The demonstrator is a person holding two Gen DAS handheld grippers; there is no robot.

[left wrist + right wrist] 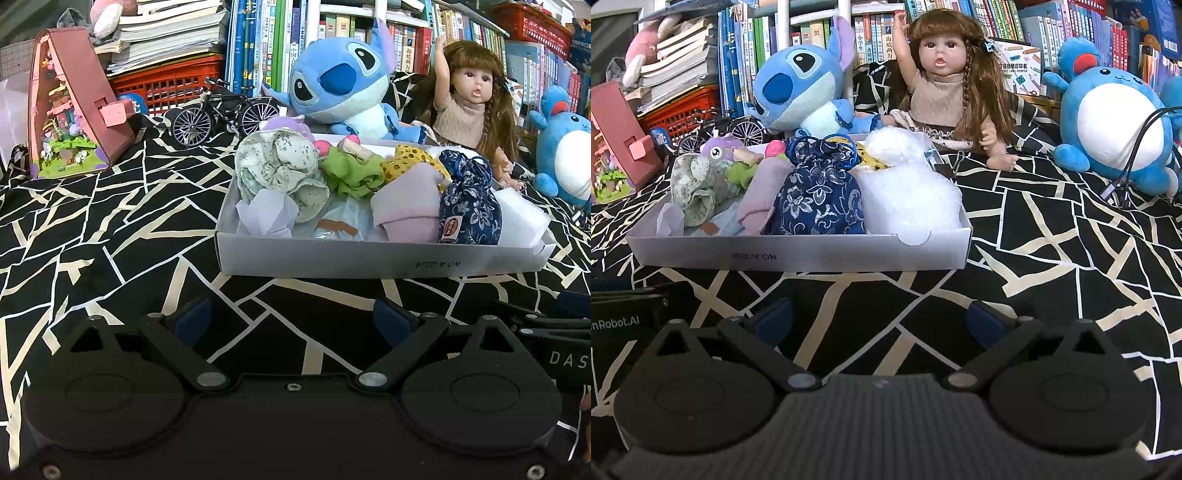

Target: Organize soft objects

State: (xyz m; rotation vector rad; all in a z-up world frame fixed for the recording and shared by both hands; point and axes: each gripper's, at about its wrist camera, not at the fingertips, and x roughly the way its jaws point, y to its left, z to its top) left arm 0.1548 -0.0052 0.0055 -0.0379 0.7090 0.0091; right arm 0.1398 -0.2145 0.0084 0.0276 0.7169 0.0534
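Soft items are lying piled in a shallow white box [376, 256] on the black patterned cloth [110, 221]: a navy floral pouch [816, 199], a pink cloth [406, 206], a green speckled bundle [280, 173] and white fluff [908, 195]. Both the left gripper [291, 321] and the right gripper [881, 319] are resting before the box, jaws spread wide, holding nothing. A blue plush [343, 81] and a doll [945, 85] are sitting behind.

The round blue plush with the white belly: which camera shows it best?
The right wrist view: the round blue plush appears nearly whole, face included. The left wrist view shows it smaller, cut off at the right edge.
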